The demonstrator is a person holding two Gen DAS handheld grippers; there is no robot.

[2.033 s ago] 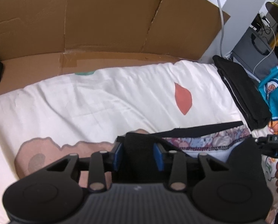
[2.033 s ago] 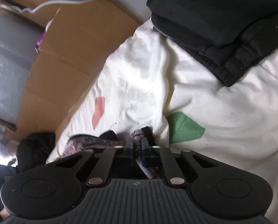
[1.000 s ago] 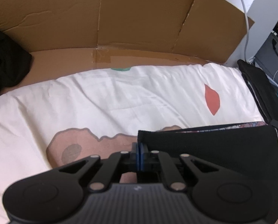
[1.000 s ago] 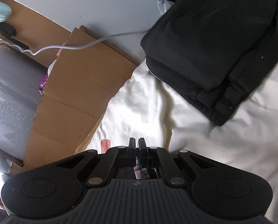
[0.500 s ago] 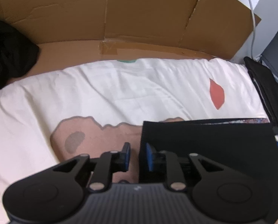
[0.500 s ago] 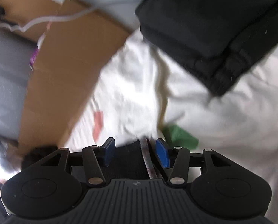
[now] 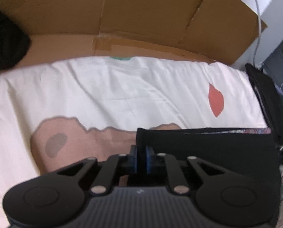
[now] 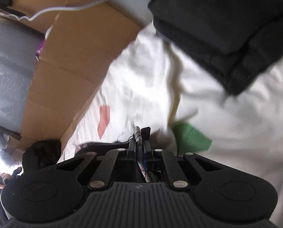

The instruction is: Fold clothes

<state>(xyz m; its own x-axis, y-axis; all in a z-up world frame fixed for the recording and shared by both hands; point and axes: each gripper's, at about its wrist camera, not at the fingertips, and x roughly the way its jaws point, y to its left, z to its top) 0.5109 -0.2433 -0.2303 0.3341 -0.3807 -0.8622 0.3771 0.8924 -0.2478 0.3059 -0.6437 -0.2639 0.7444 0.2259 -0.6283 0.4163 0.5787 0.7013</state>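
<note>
Item 1: my left hand-held gripper (image 7: 141, 157), black with blue pads. Its jaws are pressed together on the near left corner of a flat black garment with a floral-patterned inner edge (image 7: 208, 148).

Item 2: that garment. In the left wrist view I see it spread to the right of the left gripper, lying on a white bed sheet printed with pink, red and green shapes (image 7: 122, 95). A thin strip of the patterned fabric shows along its far edge.

Item 3: my right hand-held gripper (image 8: 140, 148). Its jaws are clamped tight on a bunched edge of the same garment (image 8: 139, 133), where black cloth and patterned trim poke out past the tips.

Item 4: a stack of folded black clothing with a ribbed cuff (image 8: 227, 28), resting on the sheet (image 8: 236, 114) well beyond the right gripper, towards the upper right of that view.

Item 5: a brown flattened cardboard sheet with taped seams (image 7: 122, 19), standing along the far side of the bed.

Item 6: a thin white cable (image 8: 65, 9), running across the cardboard (image 8: 75, 57).

Item 7: a dark crumpled cloth heap (image 7: 4, 43), at the far left edge, too blurred for me to identify.
</note>
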